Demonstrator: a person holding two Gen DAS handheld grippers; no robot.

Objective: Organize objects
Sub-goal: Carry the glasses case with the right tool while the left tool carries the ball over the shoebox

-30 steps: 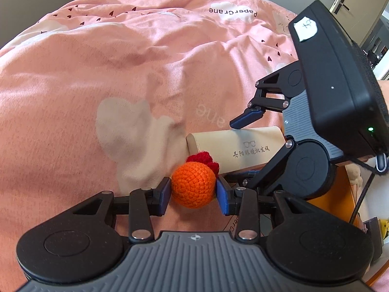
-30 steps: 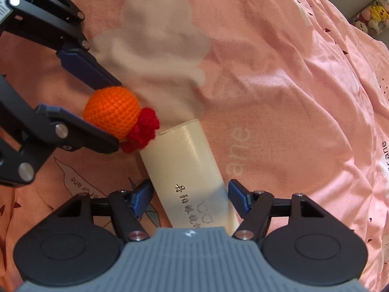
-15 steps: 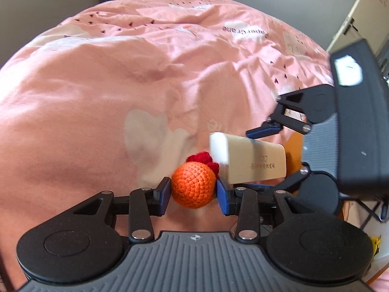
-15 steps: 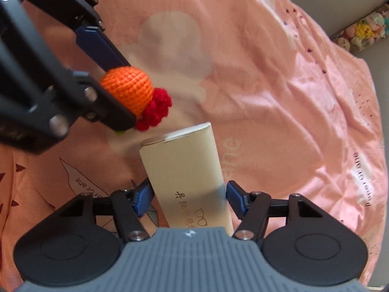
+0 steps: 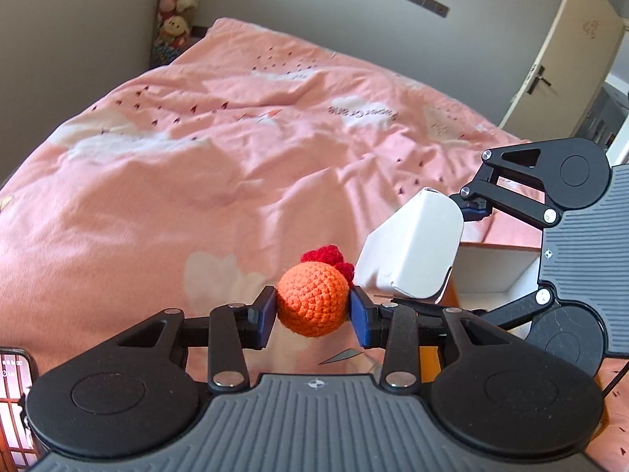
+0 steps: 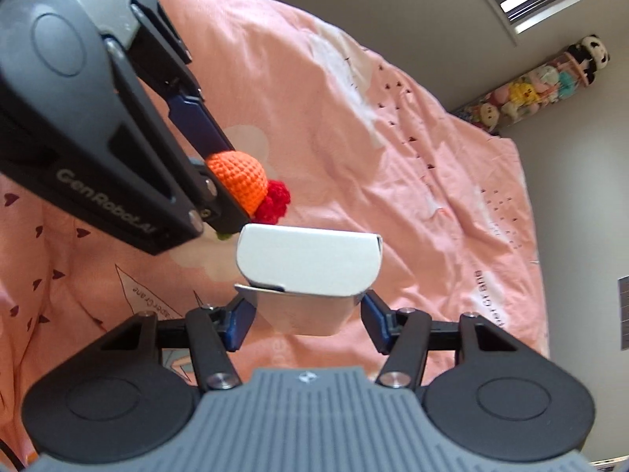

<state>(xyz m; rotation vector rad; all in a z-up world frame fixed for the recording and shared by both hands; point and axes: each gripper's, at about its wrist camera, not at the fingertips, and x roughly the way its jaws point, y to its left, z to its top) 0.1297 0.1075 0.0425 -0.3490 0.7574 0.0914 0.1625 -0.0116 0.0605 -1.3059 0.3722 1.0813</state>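
Observation:
My left gripper (image 5: 312,310) is shut on an orange crocheted ball with a red tuft (image 5: 312,303) and holds it in the air above the pink bed (image 5: 236,157). My right gripper (image 6: 308,320) is shut on a cream glasses box (image 6: 308,271), also lifted, its end tipped up toward the camera. The box (image 5: 412,251) hangs just right of the ball in the left wrist view. In the right wrist view the ball (image 6: 240,177) and left gripper (image 6: 220,173) sit at upper left, close to the box.
A pink duvet covers the bed (image 6: 393,149). A white and orange box or shelf (image 5: 487,271) stands at the bed's right edge. A phone (image 5: 13,397) is at lower left. Plush toys (image 5: 175,11) line the far corner. A door (image 5: 562,59) is at right.
Both grippers have risen well above the bed with their objects. The glasses box has tilted end-up. The view now takes in the walls and door.

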